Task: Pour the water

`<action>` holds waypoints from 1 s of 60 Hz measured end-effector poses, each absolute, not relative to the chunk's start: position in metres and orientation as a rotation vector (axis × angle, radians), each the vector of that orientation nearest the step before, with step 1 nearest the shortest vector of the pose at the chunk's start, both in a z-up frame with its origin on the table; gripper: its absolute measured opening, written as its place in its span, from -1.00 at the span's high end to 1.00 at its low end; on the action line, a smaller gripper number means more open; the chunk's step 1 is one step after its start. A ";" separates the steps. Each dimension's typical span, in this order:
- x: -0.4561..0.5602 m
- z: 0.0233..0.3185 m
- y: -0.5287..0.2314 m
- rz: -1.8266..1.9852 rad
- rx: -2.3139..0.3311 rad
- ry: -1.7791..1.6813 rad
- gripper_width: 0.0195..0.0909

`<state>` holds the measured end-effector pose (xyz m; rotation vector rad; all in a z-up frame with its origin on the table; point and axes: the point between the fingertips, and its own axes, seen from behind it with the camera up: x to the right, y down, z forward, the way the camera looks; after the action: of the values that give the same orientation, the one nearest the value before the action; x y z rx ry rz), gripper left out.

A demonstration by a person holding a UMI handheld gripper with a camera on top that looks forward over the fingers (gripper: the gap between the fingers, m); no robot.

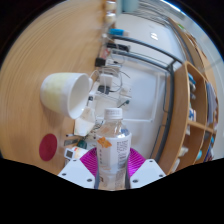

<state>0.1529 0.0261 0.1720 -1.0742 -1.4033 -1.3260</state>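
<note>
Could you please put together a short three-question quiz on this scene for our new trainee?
1. True or false: the bottle stands between the fingers of the hand-held gripper.
2. Multiple choice: the white cup is A) upright, B) tipped with its opening sideways, C) upside down.
3. Fill in: the flat round disc on the wooden table is ____ in colour.

Key: 1 true; 2 B; 3 red.
</note>
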 end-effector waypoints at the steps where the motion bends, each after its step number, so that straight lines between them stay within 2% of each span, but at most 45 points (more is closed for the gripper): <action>1: 0.155 0.172 0.025 -1.295 -1.111 -1.356 0.56; 7: 0.173 0.184 0.021 -1.072 -1.273 -1.113 0.56; 15: 0.185 0.185 0.019 -0.793 -1.405 -0.823 0.55; 31: 0.186 0.151 0.032 -0.242 -1.574 -0.403 0.52; 40: 0.182 0.144 0.038 0.069 -1.608 -0.200 0.52; 48: 0.185 0.135 0.049 0.134 -1.617 -0.137 0.52; 54: 0.187 0.118 0.055 0.123 -1.640 -0.148 0.52; 55: 0.188 0.115 0.054 0.121 -1.644 -0.150 0.47; 60: 0.188 0.118 0.053 0.116 -1.621 -0.143 0.50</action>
<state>0.1883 0.0529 0.1177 -1.6208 -0.1432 0.1165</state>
